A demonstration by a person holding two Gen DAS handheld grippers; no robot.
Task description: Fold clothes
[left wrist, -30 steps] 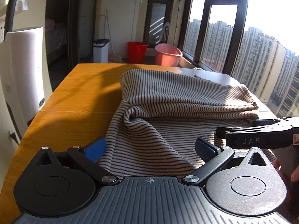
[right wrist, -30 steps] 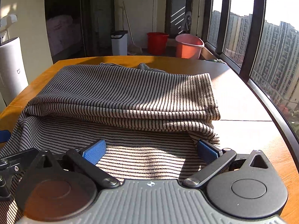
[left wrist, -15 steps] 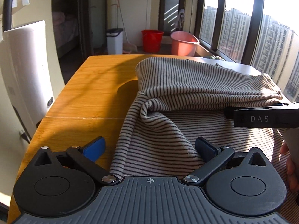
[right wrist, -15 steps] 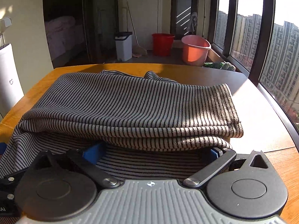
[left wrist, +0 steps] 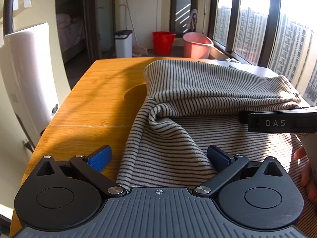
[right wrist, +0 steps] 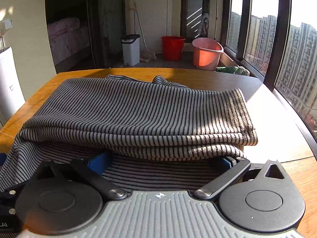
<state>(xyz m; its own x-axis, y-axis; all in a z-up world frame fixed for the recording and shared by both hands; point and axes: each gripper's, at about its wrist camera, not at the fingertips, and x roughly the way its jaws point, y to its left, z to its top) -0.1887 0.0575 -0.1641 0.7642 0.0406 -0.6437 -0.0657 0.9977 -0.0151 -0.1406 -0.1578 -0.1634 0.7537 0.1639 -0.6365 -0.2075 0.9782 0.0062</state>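
Striped cloth half folded on wooden worktop

Striped garment (left wrist: 198,103) lies on the worktop (left wrist: 95,103), its folded layers just ahead of both claws. Left claw (left wrist: 158,156) is spread apart over the loose near edge. Right claw (right wrist: 160,161) is spread apart too, its blue pads (right wrist: 98,162) tucked under the fold

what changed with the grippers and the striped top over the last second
The right gripper pushed forward until its open jaws slid under the folded edge of the striped top, where a second ago they sat short of it. The left gripper swung slightly left along the near hem, jaws open. Nothing was gripped or let go. The fold itself and the wooden table stayed as they were.
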